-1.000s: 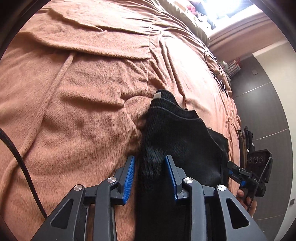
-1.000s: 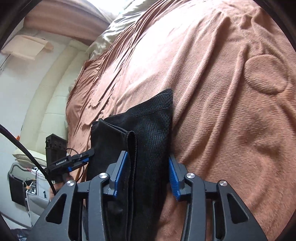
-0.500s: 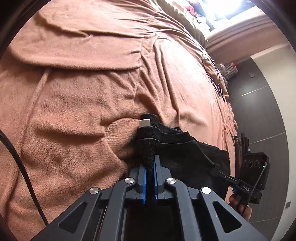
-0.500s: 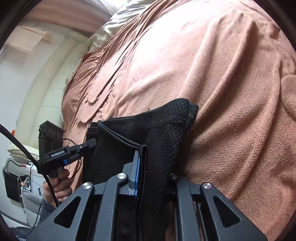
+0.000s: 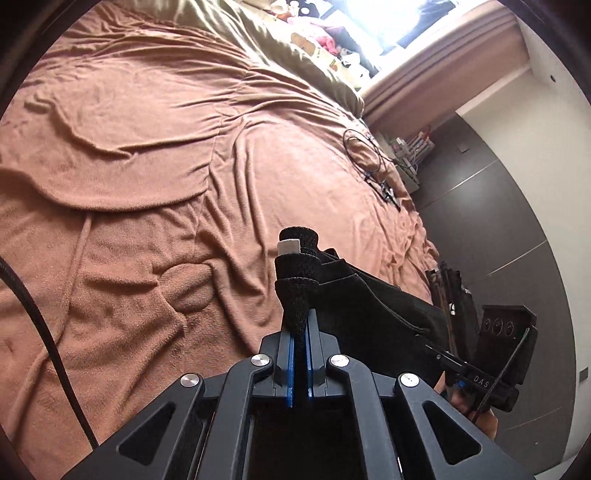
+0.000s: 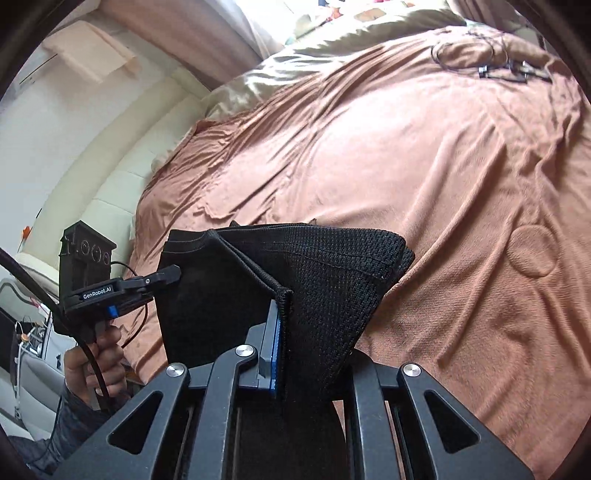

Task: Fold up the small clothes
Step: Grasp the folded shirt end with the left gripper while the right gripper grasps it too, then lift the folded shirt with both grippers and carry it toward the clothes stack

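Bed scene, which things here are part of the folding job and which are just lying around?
In the job: black garment, left gripper and right gripper, both clamped on it.

Lying about: brown blanket, coiled cable, olive pillow.

Daylight is thrown from a blown-out window (image 5: 399, 18) across the bed (image 5: 147, 147); edges are bent and vignetted by the fisheye, and soft shadows are cast.
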The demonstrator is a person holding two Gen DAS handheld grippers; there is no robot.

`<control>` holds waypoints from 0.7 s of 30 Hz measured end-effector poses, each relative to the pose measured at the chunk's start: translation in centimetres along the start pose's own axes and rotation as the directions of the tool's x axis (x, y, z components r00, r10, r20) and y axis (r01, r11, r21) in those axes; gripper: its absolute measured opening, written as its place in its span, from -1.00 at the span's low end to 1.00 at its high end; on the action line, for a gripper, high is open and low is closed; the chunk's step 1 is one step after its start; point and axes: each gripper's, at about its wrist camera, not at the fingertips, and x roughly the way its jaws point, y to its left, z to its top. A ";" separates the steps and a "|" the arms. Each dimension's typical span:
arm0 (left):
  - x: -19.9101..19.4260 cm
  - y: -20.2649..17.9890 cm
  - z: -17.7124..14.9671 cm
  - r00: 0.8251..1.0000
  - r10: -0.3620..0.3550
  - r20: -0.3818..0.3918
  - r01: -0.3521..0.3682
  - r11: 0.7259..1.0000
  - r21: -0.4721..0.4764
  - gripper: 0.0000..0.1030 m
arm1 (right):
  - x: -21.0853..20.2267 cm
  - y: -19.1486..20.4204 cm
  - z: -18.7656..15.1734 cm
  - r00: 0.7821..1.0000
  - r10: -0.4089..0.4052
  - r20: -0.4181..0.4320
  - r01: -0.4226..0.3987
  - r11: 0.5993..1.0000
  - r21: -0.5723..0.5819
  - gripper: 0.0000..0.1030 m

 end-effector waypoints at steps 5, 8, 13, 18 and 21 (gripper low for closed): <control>-2.7 -4.0 -0.7 0.998 -0.044 0.046 0.041 0.997 0.060 -0.93 | -4.6 2.6 -2.0 0.997 -0.032 0.072 0.036 0.998 -0.054 -0.84; -4.2 -6.8 -1.5 0.995 -0.071 0.068 0.064 0.993 0.103 -0.93 | -7.9 4.1 -3.4 0.991 -0.045 0.126 0.056 0.995 -0.085 -0.84; -6.3 -11.5 -3.2 0.988 -0.124 0.091 0.107 0.980 0.167 -0.93 | -14.1 6.2 -6.1 0.973 -0.064 0.221 0.093 0.988 -0.126 -0.84; -7.2 -15.8 -4.7 0.981 -0.172 0.094 0.149 0.967 0.209 -0.93 | -21.2 7.1 -9.1 0.947 -0.088 0.309 0.139 0.979 -0.147 -0.84; -7.4 -18.7 -5.8 0.976 -0.195 0.095 0.167 0.955 0.243 -0.93 | -24.6 7.4 -10.4 0.931 -0.102 0.349 0.166 0.974 -0.157 -0.84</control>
